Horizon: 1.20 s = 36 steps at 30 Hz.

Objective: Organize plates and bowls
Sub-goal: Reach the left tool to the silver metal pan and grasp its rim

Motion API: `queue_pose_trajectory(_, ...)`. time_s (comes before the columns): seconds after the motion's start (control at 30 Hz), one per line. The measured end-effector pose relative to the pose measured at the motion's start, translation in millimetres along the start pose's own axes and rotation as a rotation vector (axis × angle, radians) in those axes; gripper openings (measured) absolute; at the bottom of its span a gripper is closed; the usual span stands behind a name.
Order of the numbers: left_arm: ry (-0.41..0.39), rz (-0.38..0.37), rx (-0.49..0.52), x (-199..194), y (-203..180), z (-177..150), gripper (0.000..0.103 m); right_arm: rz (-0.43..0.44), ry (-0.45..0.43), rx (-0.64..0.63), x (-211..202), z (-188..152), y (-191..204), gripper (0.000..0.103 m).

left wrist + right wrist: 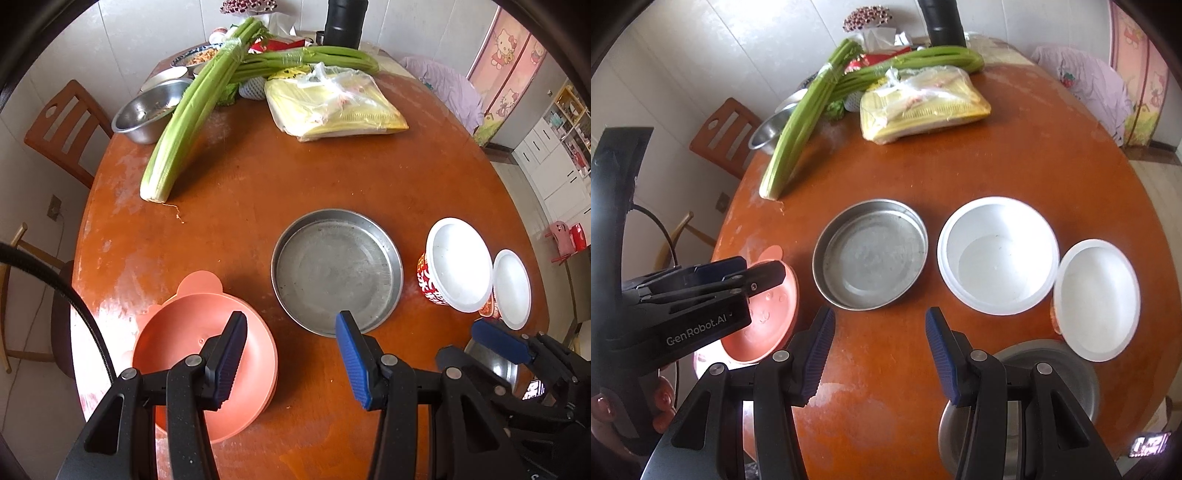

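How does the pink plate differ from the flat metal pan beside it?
The pink plate is plastic-looking with two small ears on its rim; the metal pan is plain, round, dull grey steel. The plate's sides slope shallowly; the pan's wall stands upright. The plate lies under the left gripper; the pan sits just ahead. Both are empty and upright.

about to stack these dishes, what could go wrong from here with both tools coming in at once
1. The left tool hangs open by the pink plate's right edge; a shallow rim grip could let the plate tilt or slip.
2. The right tool is open over bare table beside the metal bowl; both tools work close together and could collide.
3. The two white bowls touch at the rims; lifting one may nudge the other.
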<state>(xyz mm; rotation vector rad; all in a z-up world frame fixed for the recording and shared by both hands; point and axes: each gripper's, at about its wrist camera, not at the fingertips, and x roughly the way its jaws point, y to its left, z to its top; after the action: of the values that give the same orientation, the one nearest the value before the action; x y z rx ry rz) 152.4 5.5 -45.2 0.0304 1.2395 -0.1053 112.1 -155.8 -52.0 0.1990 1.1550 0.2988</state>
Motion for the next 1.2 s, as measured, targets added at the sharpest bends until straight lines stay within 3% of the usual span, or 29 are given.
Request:
queue_pose_trajectory(0.4, 0.070, -0.025, 0.014, 41, 9, 21, 0.050, -0.046, 0.057, 0.067, 37, 5, -8, 0.053)
queue_pose_trajectory(0.9, 0.110, 0.021, 0.096, 85, -1, 52, 0.049, -0.048, 0.118, 0.140, 77, 17, -14, 0.053)
queue_pose_trajectory(1.13, 0.133, 0.025, 0.110, 101, -2, 55, 0.035, -0.055, 0.144, 0.160, 90, 19, -18, 0.053)
queue_pose_trajectory(1.2, 0.138, 0.028, 0.105, 105, -1, 56, 0.024, -0.062, 0.152, 0.157, 94, 20, -19, 0.053)
